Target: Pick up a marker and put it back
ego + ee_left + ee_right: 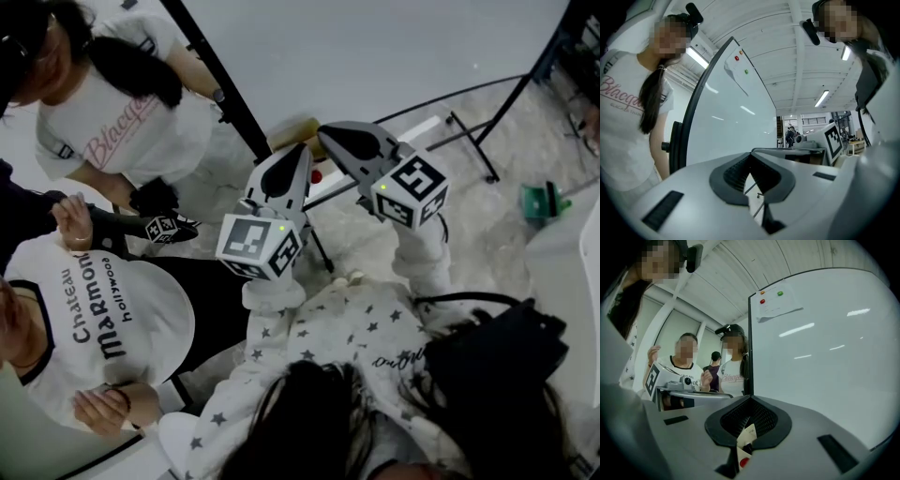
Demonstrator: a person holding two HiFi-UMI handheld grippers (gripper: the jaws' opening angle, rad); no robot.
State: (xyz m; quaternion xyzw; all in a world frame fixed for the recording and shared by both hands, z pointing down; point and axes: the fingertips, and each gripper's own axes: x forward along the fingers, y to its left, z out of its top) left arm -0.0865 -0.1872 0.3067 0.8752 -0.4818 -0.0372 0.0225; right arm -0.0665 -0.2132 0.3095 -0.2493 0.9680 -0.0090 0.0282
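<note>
Both grippers point at the whiteboard (375, 47) and its tray (424, 129). My left gripper (302, 152) is shut with nothing between its jaws; in the left gripper view (757, 187) only floor and stand legs show through the slit. My right gripper (324, 132) is shut too. A red marker end (316, 175) shows between the two grippers, below the tray line. Through the slit in the right gripper view (747, 427), a beige block (748, 433) and a red spot (744, 462) lie beyond the jaws. No grip on a marker is visible.
A tan eraser block (286, 131) sits on the tray beside the gripper tips. Two onlookers (103, 122) stand close at the left, one holding another gripper (164, 228). Stand legs (473, 141) cross the floor, and a green object (542, 202) lies at the right. Red (762, 301) and green (780, 293) magnets are on the board.
</note>
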